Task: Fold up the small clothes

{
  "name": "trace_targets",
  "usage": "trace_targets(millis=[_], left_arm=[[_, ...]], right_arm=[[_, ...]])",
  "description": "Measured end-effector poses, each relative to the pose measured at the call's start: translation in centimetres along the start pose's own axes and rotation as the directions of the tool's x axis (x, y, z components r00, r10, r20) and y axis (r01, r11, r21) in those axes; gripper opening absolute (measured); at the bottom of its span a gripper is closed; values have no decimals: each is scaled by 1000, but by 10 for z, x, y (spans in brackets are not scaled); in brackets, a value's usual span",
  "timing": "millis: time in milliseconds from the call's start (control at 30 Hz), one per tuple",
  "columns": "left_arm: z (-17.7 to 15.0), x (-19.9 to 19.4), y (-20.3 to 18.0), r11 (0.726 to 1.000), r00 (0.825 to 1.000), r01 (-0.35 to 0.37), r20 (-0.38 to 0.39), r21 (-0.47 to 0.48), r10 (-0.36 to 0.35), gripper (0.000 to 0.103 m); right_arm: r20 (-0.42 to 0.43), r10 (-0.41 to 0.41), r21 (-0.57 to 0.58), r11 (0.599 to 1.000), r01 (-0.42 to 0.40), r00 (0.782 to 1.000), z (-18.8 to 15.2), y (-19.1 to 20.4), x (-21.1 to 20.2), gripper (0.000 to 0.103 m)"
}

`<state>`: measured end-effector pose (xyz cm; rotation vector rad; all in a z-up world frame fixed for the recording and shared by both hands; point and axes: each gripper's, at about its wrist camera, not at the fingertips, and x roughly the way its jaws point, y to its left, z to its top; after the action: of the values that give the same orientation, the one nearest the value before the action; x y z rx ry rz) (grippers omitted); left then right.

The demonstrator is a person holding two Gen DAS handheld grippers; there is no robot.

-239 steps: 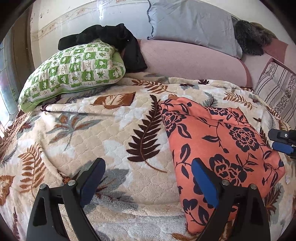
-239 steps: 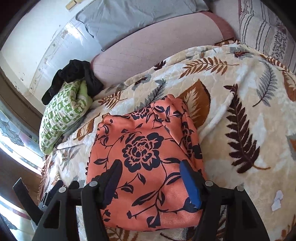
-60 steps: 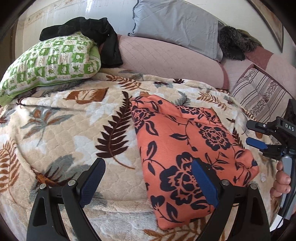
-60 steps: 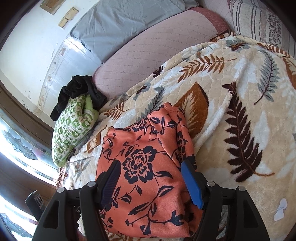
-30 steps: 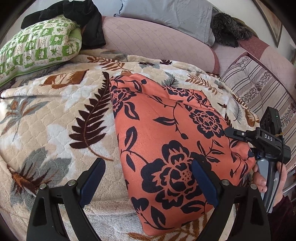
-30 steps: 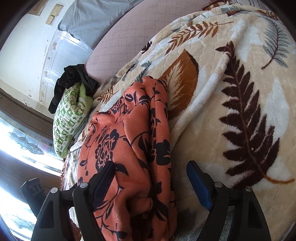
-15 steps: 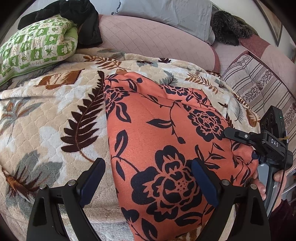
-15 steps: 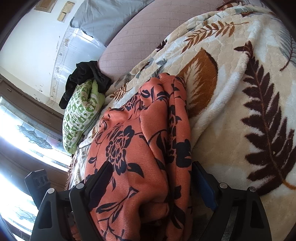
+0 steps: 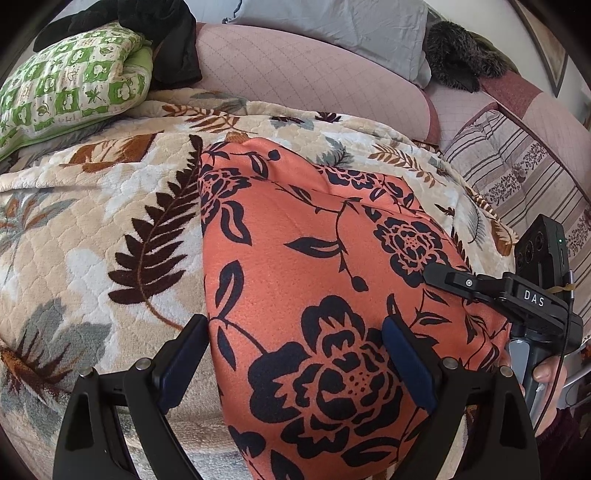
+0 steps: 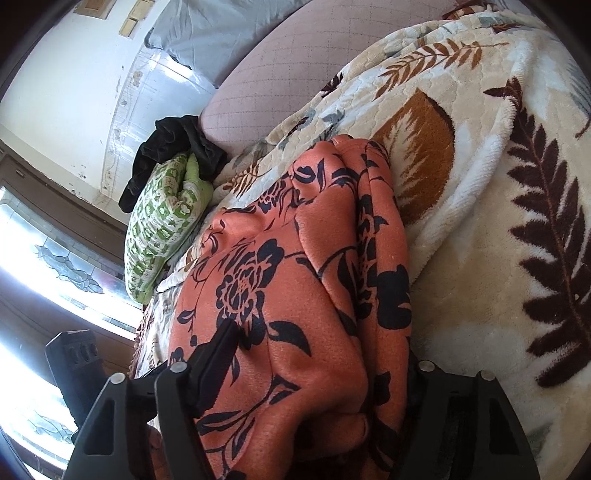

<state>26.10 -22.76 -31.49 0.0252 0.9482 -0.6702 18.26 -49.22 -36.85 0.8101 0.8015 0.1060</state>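
Plush leaf-print blanket [image 9: 110,229] covers the bed, carrying a folded orange floral garment [image 9: 314,277].

Left gripper [image 9: 295,362] is spread wide over the garment's near end. Right gripper [image 10: 317,373], marked "DAS", straddles thick satiny folds at the garment's right edge; whether it pinches them cannot be told. Beyond lie a green patterned pillow [image 9: 70,88], black cloth [image 9: 170,40], a quilted pink headboard [image 9: 295,74] and a grey pillow [image 9: 332,26].

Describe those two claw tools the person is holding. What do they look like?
Each is a black plastic frame with two flat fingers and silver screws. The left gripper has blue pads on its fingers. The right gripper, seen from the side, has white "DAS" lettering, a grey handle, a thin black cable, a yellow band and a black box with a green light. A bare hand holds it.
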Motion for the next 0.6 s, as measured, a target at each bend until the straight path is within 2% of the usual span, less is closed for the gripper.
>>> trace_targets(millis=[200, 600], left_arm=[[0, 0, -1, 1000, 1000, -1, 3, -4, 1, 94], [1, 0, 0, 1000, 1000, 0, -1, -5, 0, 94]], right_arm=[[10, -13, 20, 1000, 12, 1000, -1, -1, -1, 58], [7, -22, 56, 998, 22, 1000, -2, -1, 0, 57]])
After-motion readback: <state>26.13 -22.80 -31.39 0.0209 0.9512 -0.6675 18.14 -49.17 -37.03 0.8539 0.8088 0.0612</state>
